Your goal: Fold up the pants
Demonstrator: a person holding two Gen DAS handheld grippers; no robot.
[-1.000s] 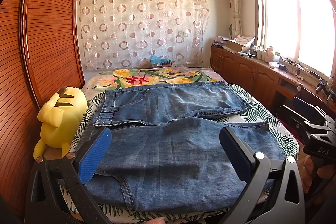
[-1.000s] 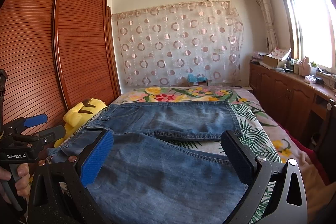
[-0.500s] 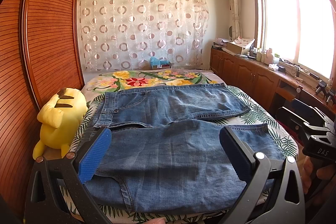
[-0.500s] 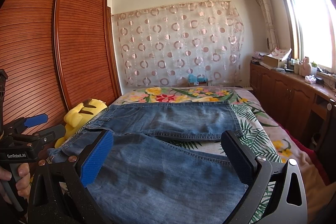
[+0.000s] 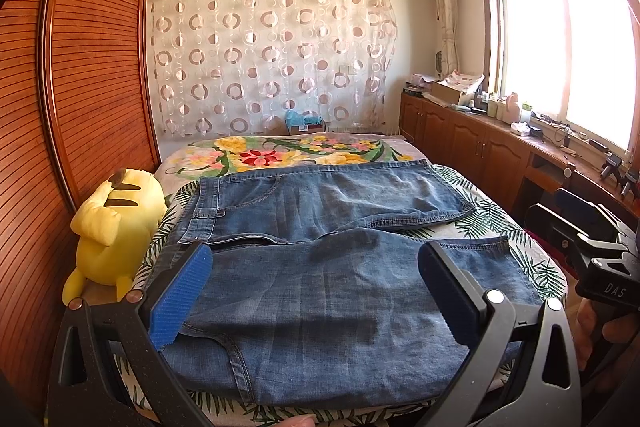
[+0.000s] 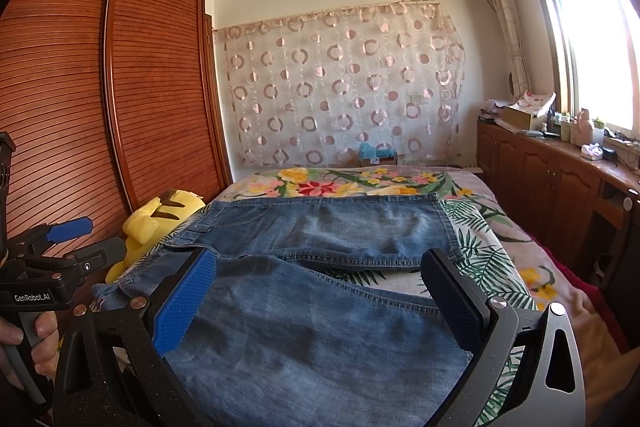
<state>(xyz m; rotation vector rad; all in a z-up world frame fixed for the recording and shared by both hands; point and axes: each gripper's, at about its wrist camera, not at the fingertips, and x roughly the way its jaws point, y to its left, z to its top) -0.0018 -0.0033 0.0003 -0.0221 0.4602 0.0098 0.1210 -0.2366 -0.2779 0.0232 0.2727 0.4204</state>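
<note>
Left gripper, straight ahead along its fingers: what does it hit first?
Probably the blue denim jeans spread on the bed. The open left gripper points slightly down across the near leg; its height above the fabric is unclear.

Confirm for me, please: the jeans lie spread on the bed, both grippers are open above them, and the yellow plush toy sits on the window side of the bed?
Not quite: the yellow plush toy sits on the wardrobe side, as the left wrist view shows. The rest holds.

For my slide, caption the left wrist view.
Open left gripper hovers over blue jeans spread flat on a floral bed.
</note>
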